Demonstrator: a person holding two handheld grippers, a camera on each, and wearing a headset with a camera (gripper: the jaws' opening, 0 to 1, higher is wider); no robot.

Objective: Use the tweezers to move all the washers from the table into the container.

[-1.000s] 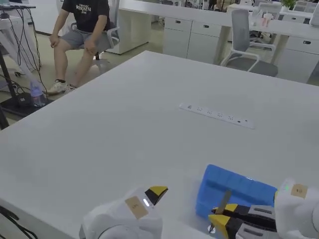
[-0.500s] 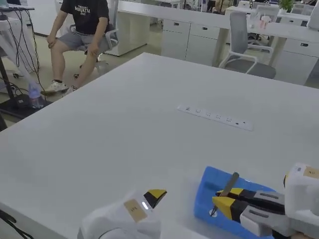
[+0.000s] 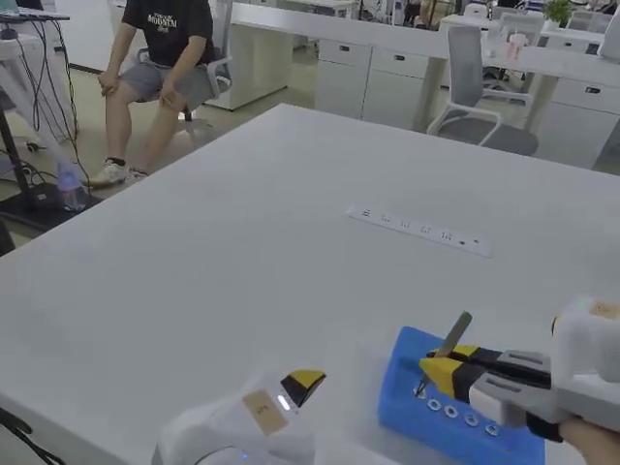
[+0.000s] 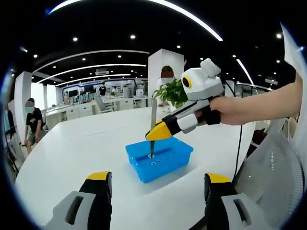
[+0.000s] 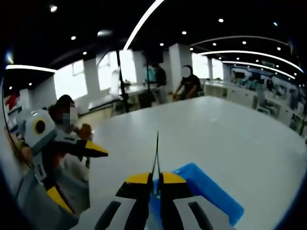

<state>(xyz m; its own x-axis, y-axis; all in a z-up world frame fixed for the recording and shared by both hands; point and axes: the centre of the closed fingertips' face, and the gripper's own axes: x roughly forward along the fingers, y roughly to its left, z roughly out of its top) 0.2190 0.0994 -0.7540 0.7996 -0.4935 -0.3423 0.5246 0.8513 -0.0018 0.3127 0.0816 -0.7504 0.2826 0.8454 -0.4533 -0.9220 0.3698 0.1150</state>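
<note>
Lower right of head view: right gripper [image 3: 441,366], jaws pressed together, pinching tweezers [image 3: 448,346]; tips point down into the blue container [image 3: 405,341].

Container: on desk [image 3: 242,262], lower right; several washers [image 3: 450,412] lie in a row on its floor.

Bottom centre: left gripper [image 3: 302,381], near the container's left side; in its own view the jaws are spread, holding nothing.

Step, as I judge it: drop-off, tips inside the container. Whether they carry a washer is too small to tell.

Next move: I would ease the pinch to release, lift the tips clear of the wall, then search the desk for remaining washers. I cannot tell if any are left.
</note>
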